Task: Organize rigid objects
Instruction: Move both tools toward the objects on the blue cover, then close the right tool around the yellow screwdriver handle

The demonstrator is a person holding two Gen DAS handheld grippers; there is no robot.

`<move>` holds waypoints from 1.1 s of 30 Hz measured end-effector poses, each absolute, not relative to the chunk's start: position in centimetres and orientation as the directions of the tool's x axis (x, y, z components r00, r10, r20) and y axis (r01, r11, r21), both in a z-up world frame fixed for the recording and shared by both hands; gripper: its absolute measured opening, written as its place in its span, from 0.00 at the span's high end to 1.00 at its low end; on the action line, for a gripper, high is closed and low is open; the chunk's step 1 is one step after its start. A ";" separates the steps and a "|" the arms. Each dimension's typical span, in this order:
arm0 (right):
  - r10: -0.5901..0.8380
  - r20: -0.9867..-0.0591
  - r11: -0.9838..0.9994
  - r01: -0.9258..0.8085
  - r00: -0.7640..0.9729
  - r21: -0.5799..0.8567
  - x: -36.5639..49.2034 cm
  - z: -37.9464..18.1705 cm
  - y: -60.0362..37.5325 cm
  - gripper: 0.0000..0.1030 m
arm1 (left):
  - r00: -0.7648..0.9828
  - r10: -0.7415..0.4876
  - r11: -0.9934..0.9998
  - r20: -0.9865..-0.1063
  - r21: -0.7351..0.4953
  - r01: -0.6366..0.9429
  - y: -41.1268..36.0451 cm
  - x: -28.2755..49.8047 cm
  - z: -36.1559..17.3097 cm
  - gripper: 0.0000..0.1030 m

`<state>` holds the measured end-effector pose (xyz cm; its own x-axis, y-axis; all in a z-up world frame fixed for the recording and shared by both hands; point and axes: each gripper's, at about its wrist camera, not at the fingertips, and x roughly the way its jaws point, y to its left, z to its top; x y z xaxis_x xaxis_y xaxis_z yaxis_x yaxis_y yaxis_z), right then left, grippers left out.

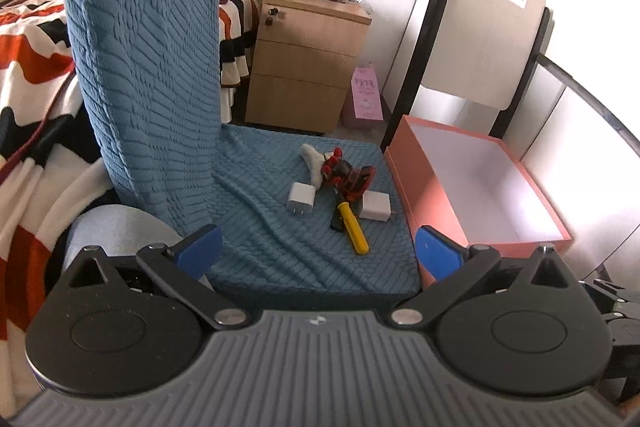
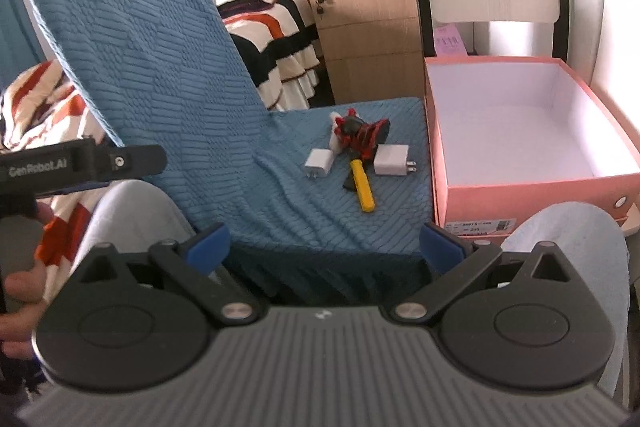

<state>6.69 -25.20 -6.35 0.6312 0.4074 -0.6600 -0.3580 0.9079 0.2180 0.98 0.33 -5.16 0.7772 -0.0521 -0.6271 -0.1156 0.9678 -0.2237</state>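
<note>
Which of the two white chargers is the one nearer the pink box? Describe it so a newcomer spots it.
Start at the blue-covered chair seat with the open pink box beside it. In the small pile of items, the charger lies on the box side of the yellow-handled tool. Its prongs point toward the box, and it looks larger than the other white charger across the tool.

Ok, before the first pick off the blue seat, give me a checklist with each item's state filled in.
1. Left hand-held gripper open, holding nothing: ok.
2. Right hand-held gripper open, holding nothing: ok.
3. Pink box open, nothing seen inside: ok.
4. Yellow tool on the seat, handle free to grab: ok.
5. Two white chargers lying apart from each other: ok.
6. Red-and-black toy free of the white thing behind it: cannot tell.
</note>
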 end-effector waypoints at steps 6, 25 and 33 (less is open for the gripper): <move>0.397 -0.670 0.913 -0.341 0.627 0.222 8.0 -7.8 -25.1 0.00 | 0.770 -0.046 0.967 -0.636 -0.222 -0.126 0.6 2.3 -6.5 0.00; 0.359 -0.684 0.927 -0.329 0.635 0.181 11.6 -11.4 -24.6 0.00 | 0.752 -0.058 0.966 -0.657 -0.227 -0.124 1.7 7.4 -11.4 0.00; 0.378 -0.677 0.915 -0.368 0.632 0.167 14.3 -13.6 -23.3 0.00 | 0.756 -0.065 0.955 -0.652 -0.261 -0.143 1.8 12.3 -15.2 0.00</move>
